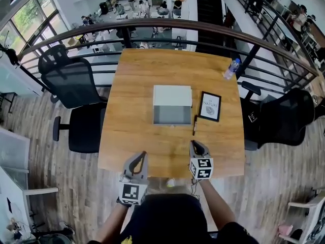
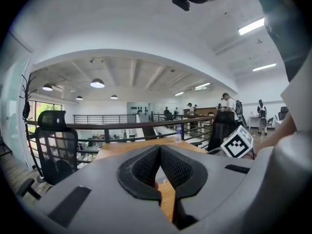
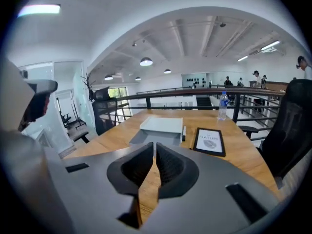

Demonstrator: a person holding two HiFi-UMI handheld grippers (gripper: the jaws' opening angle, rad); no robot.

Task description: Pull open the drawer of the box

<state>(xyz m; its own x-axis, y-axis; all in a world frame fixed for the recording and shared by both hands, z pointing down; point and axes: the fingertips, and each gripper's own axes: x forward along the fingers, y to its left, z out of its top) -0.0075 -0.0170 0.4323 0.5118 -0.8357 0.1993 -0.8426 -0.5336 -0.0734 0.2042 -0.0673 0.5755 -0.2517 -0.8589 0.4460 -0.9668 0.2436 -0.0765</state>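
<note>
Grey drawer [image 1: 172,115] out toward person [image 1: 167,217]

Ahead of both pairs of jaws, on the wooden table [image 1: 142,75], sits the white box [image 1: 172,95], its gray drawer [image 1: 172,115] pulled out toward them. The left gripper [image 1: 143,155] and the right gripper [image 1: 193,144] hover over the near table edge, tips together (nothing visible between them). Just beyond the right jaws lies a pen [image 1: 194,125], past it a framed card [image 1: 209,106], and a water bottle [image 1: 231,68] stands far beyond, off to their right.
</note>
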